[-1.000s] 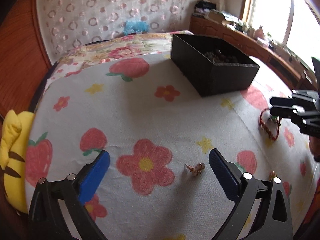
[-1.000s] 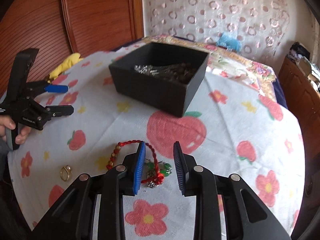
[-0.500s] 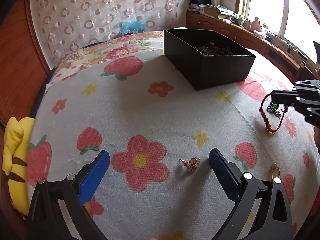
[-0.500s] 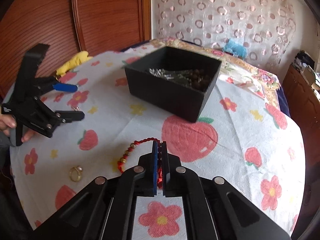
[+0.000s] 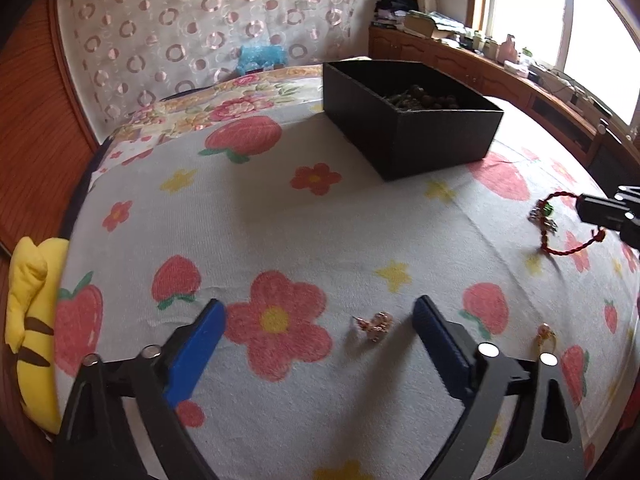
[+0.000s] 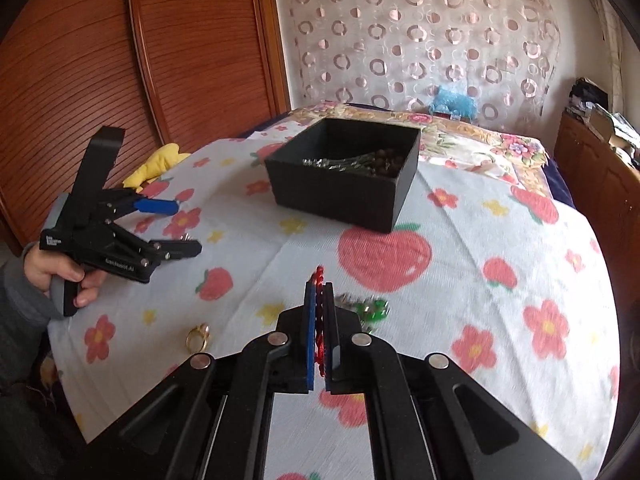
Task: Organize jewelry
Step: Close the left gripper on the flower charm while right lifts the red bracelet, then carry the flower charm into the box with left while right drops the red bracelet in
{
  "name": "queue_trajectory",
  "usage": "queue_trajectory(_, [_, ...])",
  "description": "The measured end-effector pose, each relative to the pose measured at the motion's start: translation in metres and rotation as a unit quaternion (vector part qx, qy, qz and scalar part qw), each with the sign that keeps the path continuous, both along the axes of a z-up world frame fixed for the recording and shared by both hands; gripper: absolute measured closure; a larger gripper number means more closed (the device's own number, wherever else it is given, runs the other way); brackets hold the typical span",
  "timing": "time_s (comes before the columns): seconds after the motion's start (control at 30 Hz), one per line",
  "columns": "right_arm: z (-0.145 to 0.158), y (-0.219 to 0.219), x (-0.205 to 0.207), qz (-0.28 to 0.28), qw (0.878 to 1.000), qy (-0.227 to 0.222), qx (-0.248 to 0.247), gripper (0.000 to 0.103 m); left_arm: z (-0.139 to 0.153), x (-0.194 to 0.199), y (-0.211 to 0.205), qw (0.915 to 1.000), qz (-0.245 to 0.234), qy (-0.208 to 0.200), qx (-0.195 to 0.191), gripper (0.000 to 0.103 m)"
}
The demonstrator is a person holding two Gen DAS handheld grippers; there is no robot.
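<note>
My right gripper [image 6: 319,292] is shut on a red cord bracelet [image 6: 319,276] with a green charm [image 6: 370,308], held above the bedspread; it also shows in the left wrist view [image 5: 560,240], hanging from the right gripper [image 5: 582,210]. My left gripper [image 5: 318,318] is open and empty, its jaws on either side of a small rose-gold earring [image 5: 374,325]. It also appears in the right wrist view [image 6: 188,228]. A gold ring [image 5: 545,334] lies to its right, also seen in the right wrist view [image 6: 198,336]. The black box [image 5: 408,120] [image 6: 344,172] holds jewelry.
A fruit-and-flower bedspread [image 5: 280,208] covers the bed. A yellow plush toy [image 5: 28,312] lies at the left edge. A wooden wardrobe [image 6: 140,60] stands on the left, a dresser with clutter [image 5: 500,64] under the window. A blue plush [image 6: 454,102] sits by the curtain.
My right gripper closed on the red bracelet and lifted it off the bedspread toward the box. My left gripper stayed open over the earring and shifted slightly.
</note>
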State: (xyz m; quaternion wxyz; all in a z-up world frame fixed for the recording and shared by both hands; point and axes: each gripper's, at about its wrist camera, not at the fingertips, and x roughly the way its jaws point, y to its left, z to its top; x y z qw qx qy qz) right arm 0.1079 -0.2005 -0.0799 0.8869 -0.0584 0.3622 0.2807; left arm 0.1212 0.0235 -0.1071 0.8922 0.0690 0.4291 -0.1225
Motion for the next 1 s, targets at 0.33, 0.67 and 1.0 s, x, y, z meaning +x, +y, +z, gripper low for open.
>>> queue_trajectory(0.33, [-0.001,0.003,0.0,-0.004,1.0,-0.001,-0.007,0.099,0.009,-0.018,-0.013,0.9992,-0.033,-0.022,0.006,0.073])
queue_trajectory(0.67, [0.0,0.007,-0.001,0.0,1.0,-0.004,-0.014,0.099,0.009,-0.018,-0.016,0.9993,-0.033,-0.019,0.003,0.077])
queue_trajectory(1.0, [0.004,0.007,0.0,0.0,1.0,-0.011,-0.015,0.099,0.015,-0.022,-0.023,0.9992,-0.028,-0.027,-0.011,0.089])
